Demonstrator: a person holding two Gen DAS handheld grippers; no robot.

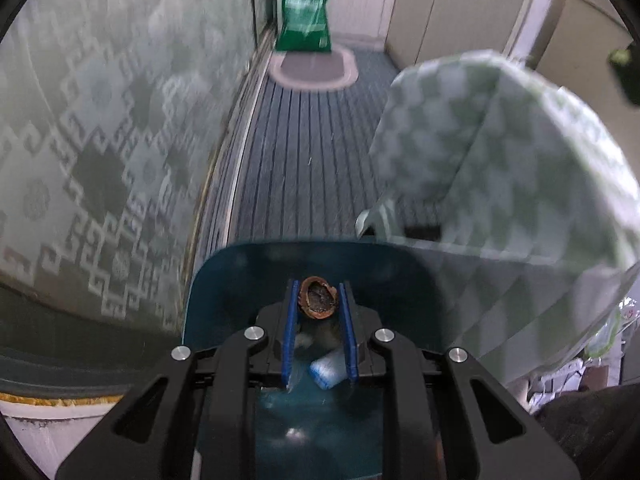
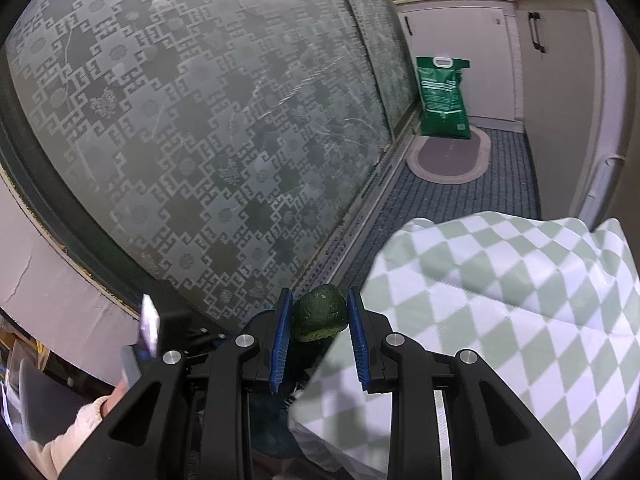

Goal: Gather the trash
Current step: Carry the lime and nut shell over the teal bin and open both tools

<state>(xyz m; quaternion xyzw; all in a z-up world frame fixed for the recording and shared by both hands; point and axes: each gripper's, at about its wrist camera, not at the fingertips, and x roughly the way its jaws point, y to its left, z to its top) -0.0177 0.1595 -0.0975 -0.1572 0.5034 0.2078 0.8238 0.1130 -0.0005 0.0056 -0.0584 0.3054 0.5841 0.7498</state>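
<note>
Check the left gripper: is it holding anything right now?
Yes, holding. The left gripper has its blue pads on both sides of a brown nutshell half, above the teal bin.

No legible text anywhere. White print lines on the green bag (image 2: 442, 98) against the far cabinet, too small and blurred to read in the right wrist view; same bag smeared in the left wrist view.

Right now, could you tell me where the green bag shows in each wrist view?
Left wrist: the green bag stands top centre, at the far end of the floor, behind the oval mat.
Right wrist: the green bag is upper right, beside the patterned glass, behind the mat.
Shared landmark: the oval mat.
</note>
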